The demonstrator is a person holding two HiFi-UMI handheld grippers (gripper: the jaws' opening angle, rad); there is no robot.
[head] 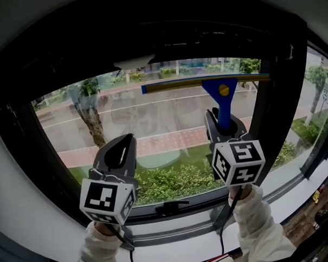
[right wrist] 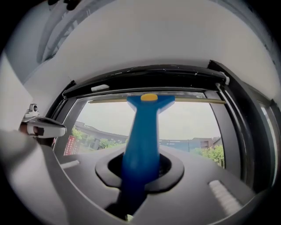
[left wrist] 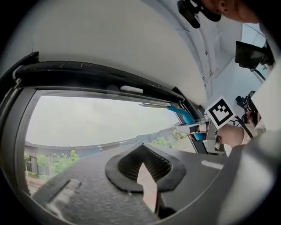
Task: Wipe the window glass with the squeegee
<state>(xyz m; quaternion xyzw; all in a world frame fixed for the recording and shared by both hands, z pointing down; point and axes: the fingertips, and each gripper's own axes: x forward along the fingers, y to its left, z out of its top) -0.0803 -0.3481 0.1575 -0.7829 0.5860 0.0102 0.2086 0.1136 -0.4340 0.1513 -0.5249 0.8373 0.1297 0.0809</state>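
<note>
Currently right hand-held gripper (head: 222,124) clamps the blue squeegee (head: 221,88) handle, blade at top of window glass (head: 152,114); left hand-held gripper (head: 127,140) closed, empty.

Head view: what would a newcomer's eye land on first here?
The blue squeegee stands out, its yellow-edged blade high on the window glass and its handle clamped in the right hand-held gripper. Lower left, the left hand-held gripper is held up before the glass, shut and empty.

Blue squeegee (head: 223,98) upright, blade along upper window glass (head: 152,118)
</note>
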